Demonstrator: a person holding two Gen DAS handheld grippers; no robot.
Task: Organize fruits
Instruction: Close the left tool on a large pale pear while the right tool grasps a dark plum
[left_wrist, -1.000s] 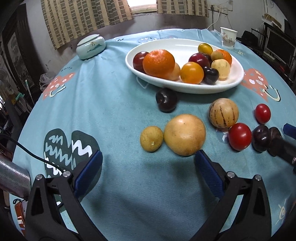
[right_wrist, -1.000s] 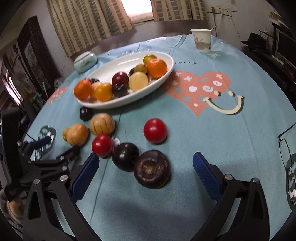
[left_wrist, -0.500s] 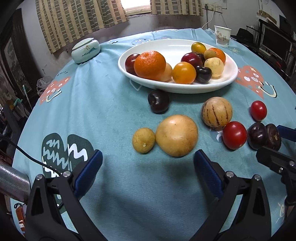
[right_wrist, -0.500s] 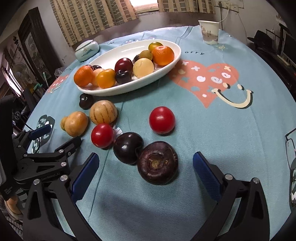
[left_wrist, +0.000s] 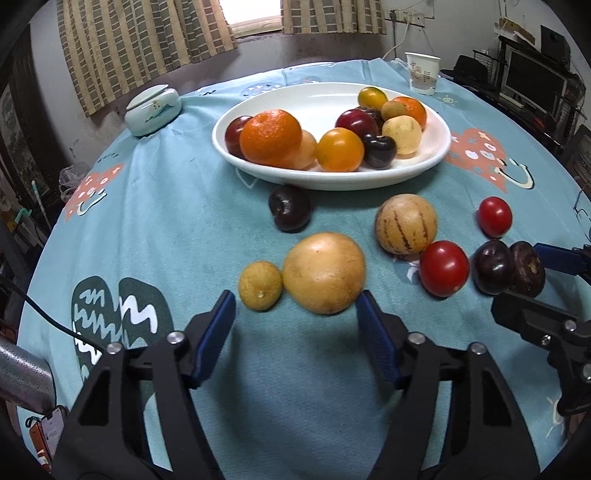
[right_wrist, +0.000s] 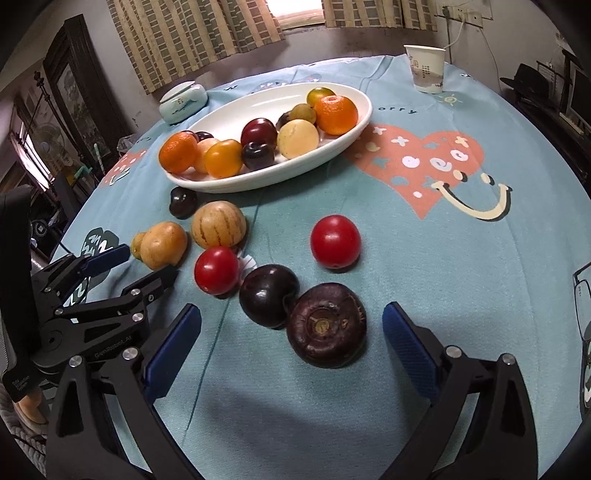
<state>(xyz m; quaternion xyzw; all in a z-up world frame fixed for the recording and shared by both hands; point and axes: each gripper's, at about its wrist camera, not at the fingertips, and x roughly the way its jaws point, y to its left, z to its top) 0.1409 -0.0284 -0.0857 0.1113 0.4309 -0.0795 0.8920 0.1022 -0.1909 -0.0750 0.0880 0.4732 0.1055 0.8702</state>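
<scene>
While my left gripper (left_wrist: 295, 319) closes, its jaws frame the big tan fruit (left_wrist: 324, 272) without touching it.

My right gripper (right_wrist: 291, 332) hangs spread wide before the dark wrinkled fruit (right_wrist: 327, 325) and the dark plum (right_wrist: 269, 295) touching it. Both red tomatoes (right_wrist: 217, 269) lie on the blue tablecloth (right_wrist: 406, 258), and the white oval dish (left_wrist: 424, 162) behind holds the sorted fruit.

place: home room | cues: checked curtains (left_wrist: 147, 48); cartoon tablecloth (left_wrist: 166, 206); monitor (left_wrist: 532, 79)
</scene>
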